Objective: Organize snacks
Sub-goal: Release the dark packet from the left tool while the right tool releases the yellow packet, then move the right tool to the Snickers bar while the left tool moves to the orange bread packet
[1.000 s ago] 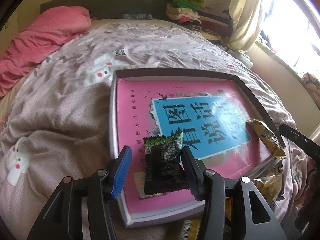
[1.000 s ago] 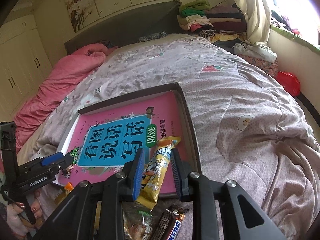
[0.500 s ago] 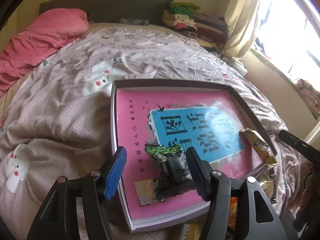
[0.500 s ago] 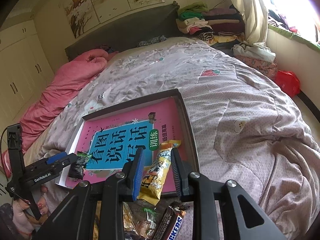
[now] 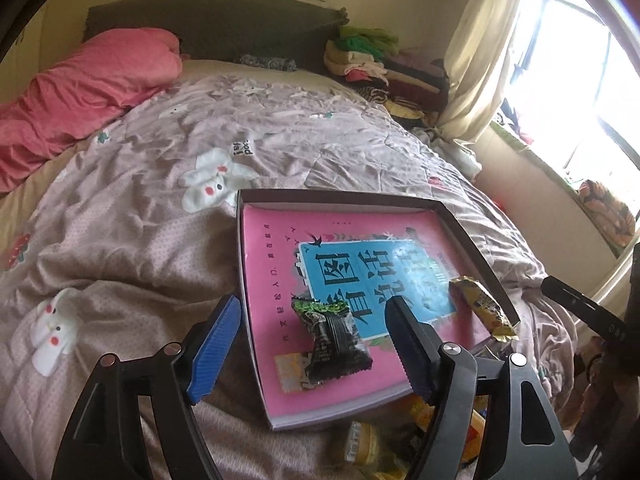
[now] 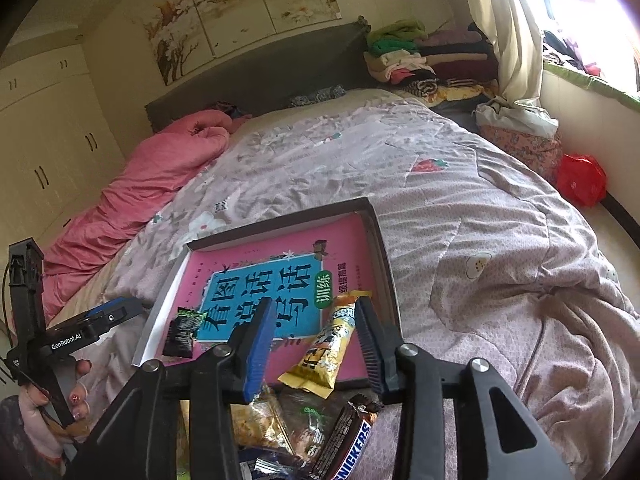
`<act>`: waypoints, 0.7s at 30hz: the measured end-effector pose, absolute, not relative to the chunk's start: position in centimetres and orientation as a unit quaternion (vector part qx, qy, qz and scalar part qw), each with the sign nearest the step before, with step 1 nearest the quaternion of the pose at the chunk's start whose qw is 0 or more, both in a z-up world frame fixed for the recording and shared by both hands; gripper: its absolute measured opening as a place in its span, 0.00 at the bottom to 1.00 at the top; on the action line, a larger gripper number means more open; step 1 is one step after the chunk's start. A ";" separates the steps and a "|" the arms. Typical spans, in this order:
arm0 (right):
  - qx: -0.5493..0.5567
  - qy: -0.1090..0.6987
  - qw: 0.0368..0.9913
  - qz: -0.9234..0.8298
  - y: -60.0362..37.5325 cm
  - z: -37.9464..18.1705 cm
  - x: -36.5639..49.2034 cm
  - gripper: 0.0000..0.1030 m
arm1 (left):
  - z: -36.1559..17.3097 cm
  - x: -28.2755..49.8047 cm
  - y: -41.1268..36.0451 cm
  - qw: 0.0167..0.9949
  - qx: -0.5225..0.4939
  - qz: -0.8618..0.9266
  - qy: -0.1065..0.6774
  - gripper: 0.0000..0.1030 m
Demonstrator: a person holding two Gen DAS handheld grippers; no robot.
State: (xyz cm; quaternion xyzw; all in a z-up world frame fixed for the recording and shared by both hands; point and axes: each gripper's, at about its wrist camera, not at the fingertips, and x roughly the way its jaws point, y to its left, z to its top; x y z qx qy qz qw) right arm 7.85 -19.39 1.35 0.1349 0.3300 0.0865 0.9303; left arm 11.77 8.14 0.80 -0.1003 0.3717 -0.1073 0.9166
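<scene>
Two snacks lie on the pink book (image 5: 276, 280) inside the shallow box (image 5: 340, 197): a black-and-green packet (image 5: 334, 342) and a yellow bar (image 6: 326, 354). More wrappers (image 6: 344, 444) below are half hidden and hard to read. The left gripper (image 5: 312, 344) and right gripper (image 6: 316, 344) are opening, pads clear of the snacks.

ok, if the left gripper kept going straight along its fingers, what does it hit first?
Probably the black-and-green snack packet, lying on the pink book in the box. It sits between the fingers of the left gripper, whose jaws are opening clear of it. Depth is uncertain.
</scene>
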 end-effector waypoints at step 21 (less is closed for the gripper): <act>0.044 0.405 0.909 0.088 -16.2 -1.5 7.7 0.42 | 0.3 9.0 5.9 0.905 -0.077 -0.138 0.394 0.75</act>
